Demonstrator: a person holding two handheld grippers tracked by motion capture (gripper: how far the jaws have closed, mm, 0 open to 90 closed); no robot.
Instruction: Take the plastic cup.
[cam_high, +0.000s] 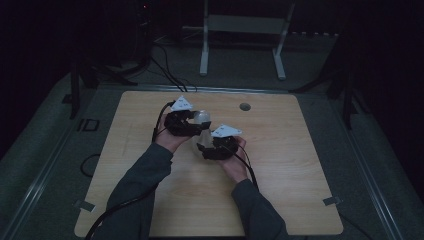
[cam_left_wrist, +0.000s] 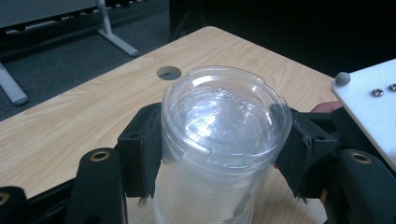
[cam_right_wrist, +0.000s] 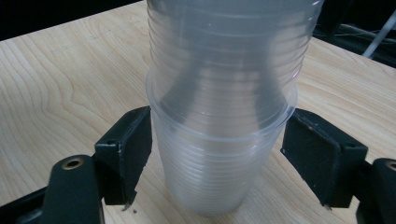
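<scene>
A stack of clear plastic cups (cam_high: 201, 121) stands on the wooden table (cam_high: 280, 170) between my two grippers. In the left gripper view the top cup (cam_left_wrist: 219, 135) carries a clear lid (cam_left_wrist: 224, 105), and my left gripper (cam_left_wrist: 219, 154) has both pads pressed on its wall just under the lid. In the right gripper view the lower cup (cam_right_wrist: 210, 172) rests on the table with an upper cup (cam_right_wrist: 229, 51) nested in it. My right gripper (cam_right_wrist: 217, 158) straddles that lower cup, its right pad (cam_right_wrist: 317, 158) a little off the wall. From above, the left gripper (cam_high: 192, 124) and right gripper (cam_high: 209, 145) sit close together.
A round cable hole (cam_high: 244, 106) lies in the table just right of the cups. A white metal stand (cam_high: 240, 30) is on the floor beyond the far edge. Cables trail from both grippers toward the near edge. The right gripper's grey plate (cam_left_wrist: 373, 102) is beside the lidded cup.
</scene>
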